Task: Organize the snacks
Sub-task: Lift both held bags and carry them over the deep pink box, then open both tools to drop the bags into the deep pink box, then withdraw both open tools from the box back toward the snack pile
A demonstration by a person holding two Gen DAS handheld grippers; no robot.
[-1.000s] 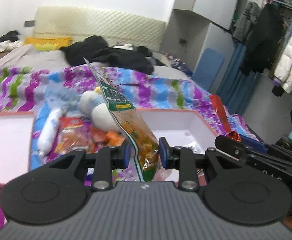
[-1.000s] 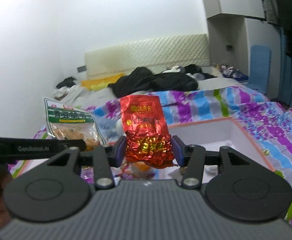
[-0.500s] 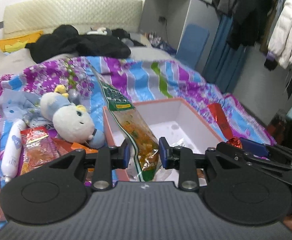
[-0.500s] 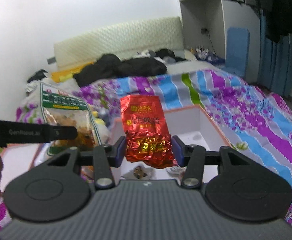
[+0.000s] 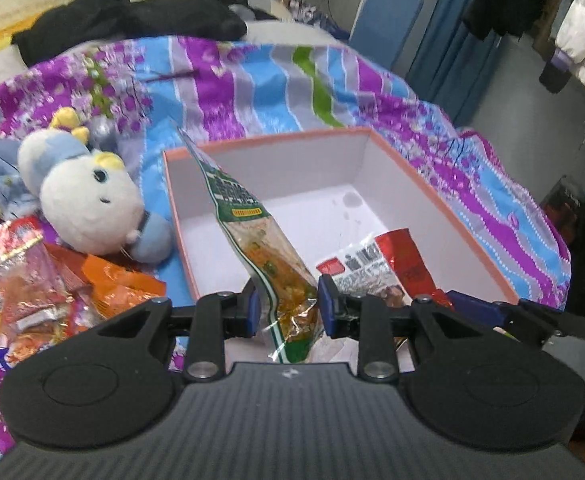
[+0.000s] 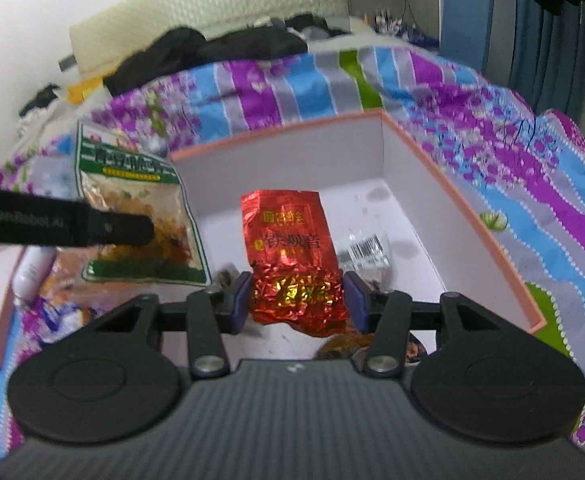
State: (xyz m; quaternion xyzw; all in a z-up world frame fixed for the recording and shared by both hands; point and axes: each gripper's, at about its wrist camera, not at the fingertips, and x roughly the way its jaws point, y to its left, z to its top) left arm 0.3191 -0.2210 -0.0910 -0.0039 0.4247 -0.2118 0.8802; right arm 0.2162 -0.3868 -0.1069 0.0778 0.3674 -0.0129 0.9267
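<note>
With my left gripper [image 5: 287, 307] pinching the green snack bag [image 5: 260, 240] by its lower corner and my right gripper [image 6: 298, 297] clamping the red foil packet [image 6: 288, 248], both over the pink box [image 5: 444, 196] mid-frame, I risk the floppy bag twisting out and falling outside the rim.

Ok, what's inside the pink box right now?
Inside the pink box, one black-and-white barcoded packet lies on the floor. The held red foil packet and both grippers hide the near end.
</note>
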